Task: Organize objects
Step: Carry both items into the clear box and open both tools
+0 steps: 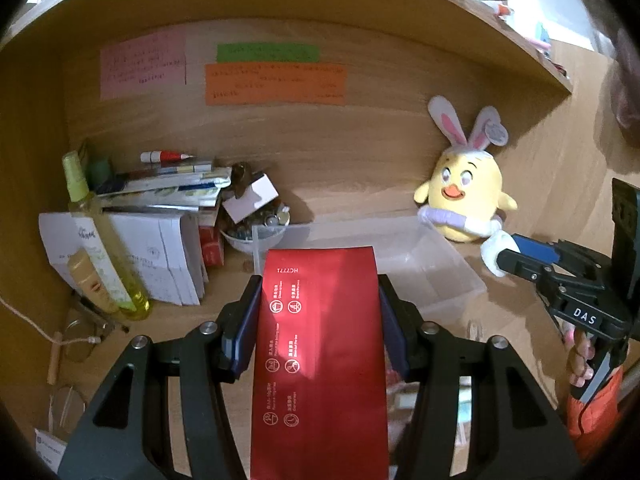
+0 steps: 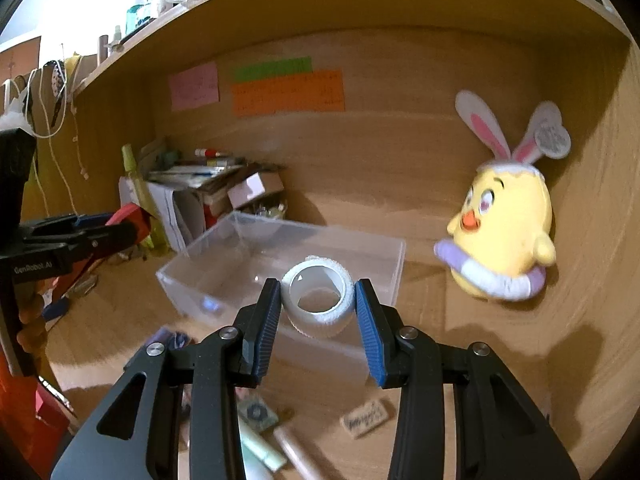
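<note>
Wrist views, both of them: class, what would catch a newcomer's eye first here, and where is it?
Probably the red foil pouch, clamped in the left claw and filling the left view's foreground. Next, the yellow chick plush with bunny ears against the wooden back wall at right. Then the white tape roll in the right claw, above the clear plastic box.

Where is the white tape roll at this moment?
In the right wrist view, the white tape roll sits gripped in the right tool, above the clear plastic box, left of the yellow plush chick.
</note>
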Motion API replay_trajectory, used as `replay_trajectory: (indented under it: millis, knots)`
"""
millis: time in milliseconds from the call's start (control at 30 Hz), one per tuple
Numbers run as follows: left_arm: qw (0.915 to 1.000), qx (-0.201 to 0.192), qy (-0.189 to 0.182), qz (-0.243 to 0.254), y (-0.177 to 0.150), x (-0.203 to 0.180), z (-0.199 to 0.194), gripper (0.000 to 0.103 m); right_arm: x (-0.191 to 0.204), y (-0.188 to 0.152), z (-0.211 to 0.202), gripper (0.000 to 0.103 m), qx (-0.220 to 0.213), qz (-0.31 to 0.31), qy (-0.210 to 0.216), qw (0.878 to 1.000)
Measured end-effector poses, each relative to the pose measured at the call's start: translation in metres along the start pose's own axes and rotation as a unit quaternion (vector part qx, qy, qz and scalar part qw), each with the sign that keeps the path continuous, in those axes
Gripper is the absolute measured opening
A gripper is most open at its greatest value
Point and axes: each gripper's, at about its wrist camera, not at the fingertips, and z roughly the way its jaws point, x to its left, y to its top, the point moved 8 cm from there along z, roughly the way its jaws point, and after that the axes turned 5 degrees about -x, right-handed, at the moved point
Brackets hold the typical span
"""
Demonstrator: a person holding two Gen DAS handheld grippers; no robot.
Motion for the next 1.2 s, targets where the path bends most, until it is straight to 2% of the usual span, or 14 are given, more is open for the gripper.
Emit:
replay_trajectory:
  millis: [433, 667, 1000, 1200]
  knots:
    - [0.9991, 0.013, -0.005, -0.04, 0.027, 0.005, 0.053, 0.054, -0.005, 0.03, 0.056, 0.035, 0.019, -0.01, -0.001, 1.0]
    - [0.9978, 0.039, -0.004, -0.053, 0.023, 0.006, 0.089, 0.054, -0.01, 0.01, 0.09, 0.035, 0.059, -0.003, 0.005, 0.998]
    - [0.9956, 0.086, 0.007, -0.037, -0.003, -0.007, 0.138, 0.054, -0.017, -0.014, 0.113, 0.035, 0.103, -0.009, -0.008, 0.995]
    - [0.9941, 0.105, 0.011, -0.023, -0.012, -0.014, 0.151, 0.054, -0.015, -0.022, 0.122, 0.035, 0.119, -0.018, -0.014, 0.993]
